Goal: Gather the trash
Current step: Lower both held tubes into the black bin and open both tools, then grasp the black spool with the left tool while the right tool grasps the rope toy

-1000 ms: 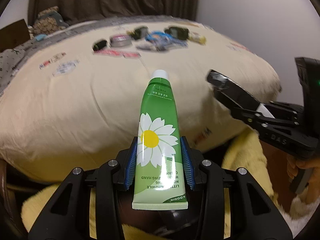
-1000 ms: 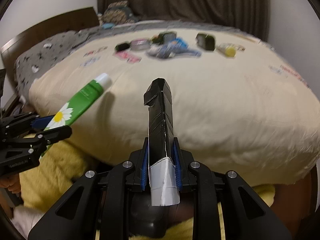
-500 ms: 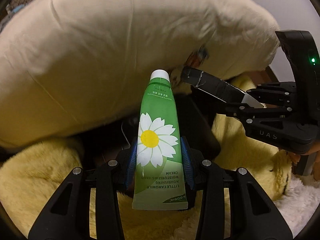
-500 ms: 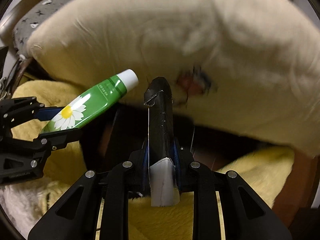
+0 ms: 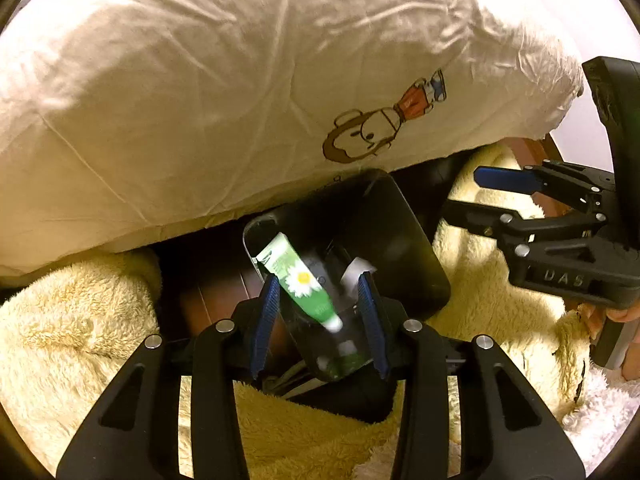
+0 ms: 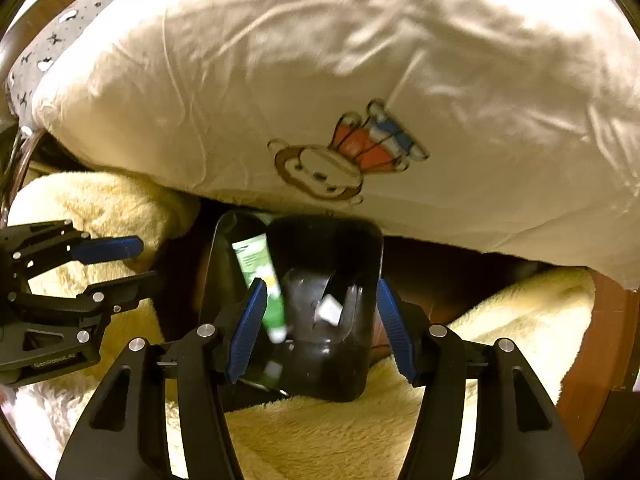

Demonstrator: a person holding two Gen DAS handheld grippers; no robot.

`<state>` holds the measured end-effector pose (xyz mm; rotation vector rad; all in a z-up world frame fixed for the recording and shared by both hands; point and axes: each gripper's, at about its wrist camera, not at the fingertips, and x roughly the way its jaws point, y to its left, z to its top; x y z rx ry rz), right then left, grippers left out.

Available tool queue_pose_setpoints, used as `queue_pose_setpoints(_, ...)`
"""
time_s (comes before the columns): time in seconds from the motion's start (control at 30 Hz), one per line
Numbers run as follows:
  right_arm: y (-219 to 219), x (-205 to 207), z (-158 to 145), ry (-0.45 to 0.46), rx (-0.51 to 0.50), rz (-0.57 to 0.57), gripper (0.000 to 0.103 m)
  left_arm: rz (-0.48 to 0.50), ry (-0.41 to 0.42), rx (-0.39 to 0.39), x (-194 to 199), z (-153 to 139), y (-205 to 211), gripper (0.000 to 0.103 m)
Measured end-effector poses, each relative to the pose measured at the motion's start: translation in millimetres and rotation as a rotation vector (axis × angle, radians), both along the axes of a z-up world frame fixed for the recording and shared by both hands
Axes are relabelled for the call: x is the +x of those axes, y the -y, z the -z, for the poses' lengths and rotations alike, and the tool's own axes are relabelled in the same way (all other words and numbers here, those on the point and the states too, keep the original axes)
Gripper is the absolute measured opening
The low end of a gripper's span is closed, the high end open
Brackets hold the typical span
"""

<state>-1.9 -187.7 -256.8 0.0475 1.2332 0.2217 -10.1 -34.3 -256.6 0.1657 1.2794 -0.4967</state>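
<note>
Two claws (image 5: 318, 312) (image 6: 320, 326) agape, daisy-printed green tube (image 5: 298, 280) cap-down in black bin (image 5: 400, 236).

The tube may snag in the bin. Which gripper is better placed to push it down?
Probably left: the green tube shows between the open fingers of the left gripper, inside the bin. The right gripper, jaws just opening and empty, sits over the black carton.

A cream duvet (image 6: 280, 60) with a cartoon monkey print (image 6: 328, 168) hangs over the bed's near edge. Below it, a black bin (image 6: 340, 240) stands between fluffy yellow blankets (image 6: 320, 432) left and right.
</note>
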Motion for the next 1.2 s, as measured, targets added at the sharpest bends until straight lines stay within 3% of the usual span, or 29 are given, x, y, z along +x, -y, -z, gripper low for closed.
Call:
queue_pose_setpoints(0.1, 5, 2, -13, 0.040, -0.006, 0.019, 0.060, -0.011, 0.043, 0.001, 1, -13, -3, 0.047)
queue_pose_setpoints(0.23, 20, 9, -48, 0.168, -0.018, 0.064, 0.070, -0.031, 0.128, -0.018, 7, -41, -9, 0.059)
queue_pose_setpoints(0.37, 37, 24, -87, 0.310, -0.031, 0.109, 0.077, -0.067, 0.275, -0.017, 21, -81, -18, 0.077)
queue_pose_setpoints(0.53, 51, 58, -116, 0.395, -0.046, 0.147, 0.078, -0.121, 0.405, 0.001, 52, -118, -23, 0.086)
queue_pose_setpoints(0.67, 46, 84, -125, 0.429, -0.021, 0.151, 0.078, -0.148, 0.475, 0.023, 81, -137, -29, 0.087)
queue_pose_setpoints(0.9, 17, 142, -130, 0.449, -0.023, 0.125, 0.078, -0.179, 0.531, 0.072, 136, -143, -39, 0.087)
queue_pose_setpoints(1.07, 0, 185, -135, 0.472, -0.025, 0.111, 0.078, -0.239, 0.520, 0.051, 185, -148, -52, 0.087)
queue_pose_setpoints(1.2, -8, 217, -129, 0.437, -0.035, 0.114, 0.078, -0.275, 0.509, 0.034, 226, -150, -53, 0.086)
